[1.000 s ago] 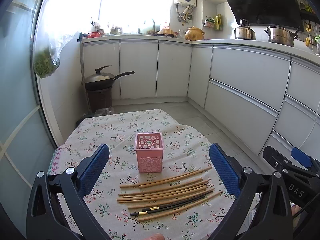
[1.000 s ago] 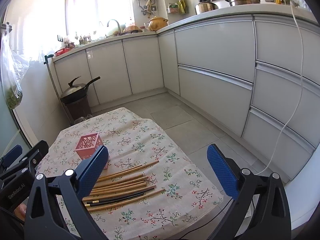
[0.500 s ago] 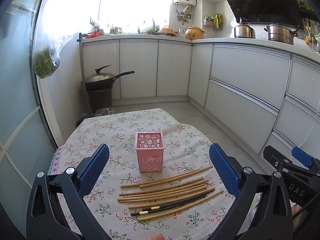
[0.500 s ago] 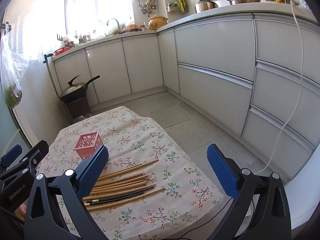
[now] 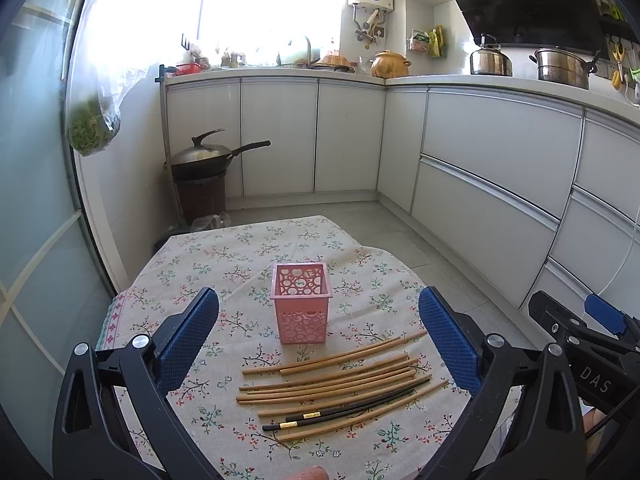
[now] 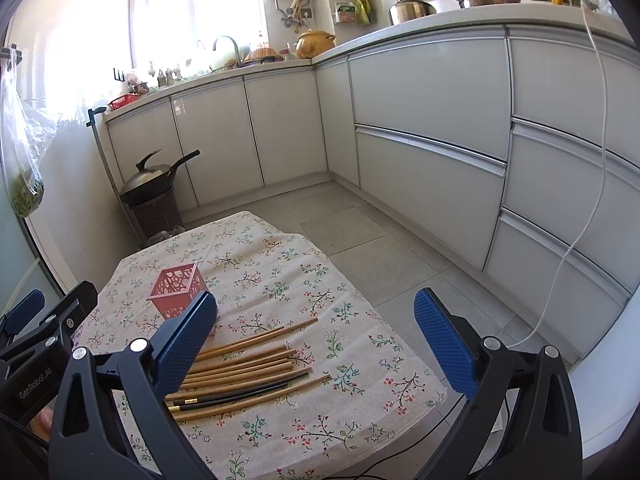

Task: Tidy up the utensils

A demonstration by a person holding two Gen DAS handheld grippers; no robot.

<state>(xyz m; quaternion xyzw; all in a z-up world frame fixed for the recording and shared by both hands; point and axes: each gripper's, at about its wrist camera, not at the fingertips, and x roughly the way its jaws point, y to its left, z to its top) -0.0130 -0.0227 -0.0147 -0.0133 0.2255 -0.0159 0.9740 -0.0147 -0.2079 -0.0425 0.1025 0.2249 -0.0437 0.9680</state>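
Observation:
A pink perforated holder (image 5: pixel 301 302) (image 6: pixel 180 291) stands upright and empty on the floral tablecloth (image 5: pixel 248 256) (image 6: pixel 280 256). In front of it lie several wooden chopsticks (image 5: pixel 332 376) (image 6: pixel 248 360) side by side, with a black pair (image 5: pixel 352 408) (image 6: pixel 240 394) among the nearest ones. My left gripper (image 5: pixel 318 342) hovers open above the chopsticks, holding nothing. My right gripper (image 6: pixel 316 342) is open too, over the table's right part, with its left finger covering the chopsticks' left ends. Each gripper shows at the edge of the other's view.
The small table sits in a kitchen with white cabinets (image 5: pixel 492 176) on the right and far side. A wok on a stool (image 5: pixel 204 160) stands past the table's far left corner. A glass door (image 5: pixel 36 216) is on the left. A white cable (image 6: pixel 576 232) hangs on the right.
Both views have shifted very slightly; the grippers stay open and the holder and chopsticks lie as before.

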